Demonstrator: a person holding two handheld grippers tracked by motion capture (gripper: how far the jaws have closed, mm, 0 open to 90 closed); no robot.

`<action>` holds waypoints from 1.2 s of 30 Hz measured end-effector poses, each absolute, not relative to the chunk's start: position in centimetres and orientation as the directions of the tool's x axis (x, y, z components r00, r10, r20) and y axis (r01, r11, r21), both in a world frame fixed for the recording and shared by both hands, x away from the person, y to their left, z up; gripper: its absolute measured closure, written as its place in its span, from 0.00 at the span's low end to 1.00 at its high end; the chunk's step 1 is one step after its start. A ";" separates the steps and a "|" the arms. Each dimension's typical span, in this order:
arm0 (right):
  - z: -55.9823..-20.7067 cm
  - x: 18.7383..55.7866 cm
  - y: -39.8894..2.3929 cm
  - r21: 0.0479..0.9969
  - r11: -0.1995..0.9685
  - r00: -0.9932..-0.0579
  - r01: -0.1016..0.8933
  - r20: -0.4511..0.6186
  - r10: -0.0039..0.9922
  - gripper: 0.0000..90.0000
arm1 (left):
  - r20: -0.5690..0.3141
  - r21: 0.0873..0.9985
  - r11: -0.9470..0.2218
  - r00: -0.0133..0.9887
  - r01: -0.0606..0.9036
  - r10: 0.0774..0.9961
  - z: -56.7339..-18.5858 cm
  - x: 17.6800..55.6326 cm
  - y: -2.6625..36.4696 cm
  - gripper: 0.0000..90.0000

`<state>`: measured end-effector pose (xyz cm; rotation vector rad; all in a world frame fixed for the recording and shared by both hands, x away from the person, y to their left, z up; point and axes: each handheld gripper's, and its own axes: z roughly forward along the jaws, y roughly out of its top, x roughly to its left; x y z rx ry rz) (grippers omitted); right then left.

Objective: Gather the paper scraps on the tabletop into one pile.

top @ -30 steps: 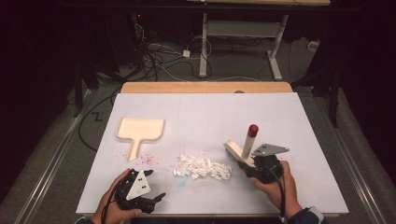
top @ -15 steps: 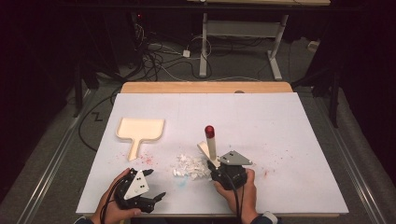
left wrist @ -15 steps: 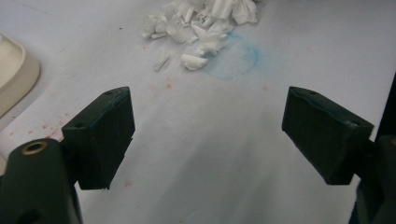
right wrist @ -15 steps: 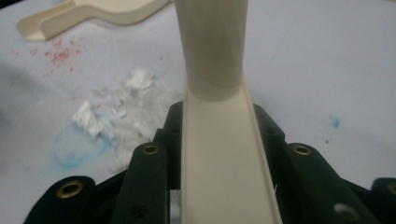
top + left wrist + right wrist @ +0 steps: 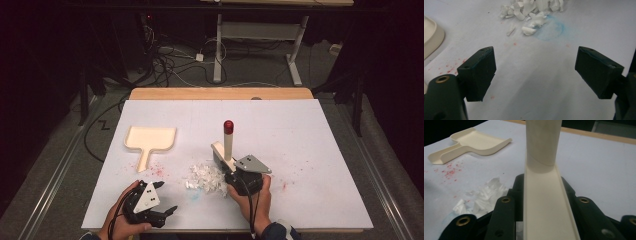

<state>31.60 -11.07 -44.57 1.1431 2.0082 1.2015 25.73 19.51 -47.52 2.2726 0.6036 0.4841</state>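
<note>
My right gripper (image 5: 226, 164) is shut on a cream brush (image 5: 228, 144) whose handle stands upright with a red cap on top. Its head rests on the white sheet, touching the right side of a heap of white paper scraps (image 5: 204, 177). In the right gripper view the jaws clamp the brush's cream bar (image 5: 546, 202), with the scraps (image 5: 484, 195) low on the left. My left gripper (image 5: 167, 196) lies open near the front left edge, nothing between its jaws (image 5: 535, 70); the scraps (image 5: 531, 12) lie ahead of it. A cream dustpan (image 5: 150, 140) lies flat at mid-left.
The white sheet (image 5: 310, 150) covers the table, with a wooden strip (image 5: 220, 93) along the far edge. Red specks (image 5: 157, 170) dot the sheet below the dustpan, and a faint blue ring (image 5: 550, 30) marks it beside the scraps. Cables and desk legs lie on the floor beyond.
My right gripper has carried the brush leftward across the sheet and up against the scraps, bunching the heap tighter. The left hand has stayed put.
</note>
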 end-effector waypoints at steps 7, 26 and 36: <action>-44.7 32.1 -13.5 0.880 0.257 -0.509 0.400 -0.020 0.861 0.75 | 0.168 0.722 -0.635 0.820 0.276 0.548 -47.5 25.6 19.5 0.18; -43.6 33.5 -17.6 0.780 0.372 -0.581 0.503 -0.014 0.814 0.75 | 0.168 0.703 -0.656 0.833 0.274 0.528 -47.7 25.7 19.4 0.18; -44.0 33.5 -15.0 0.792 0.290 -0.582 0.537 0.098 0.807 0.76 | 0.166 0.697 -0.664 0.841 0.270 0.515 -47.8 25.7 19.1 0.18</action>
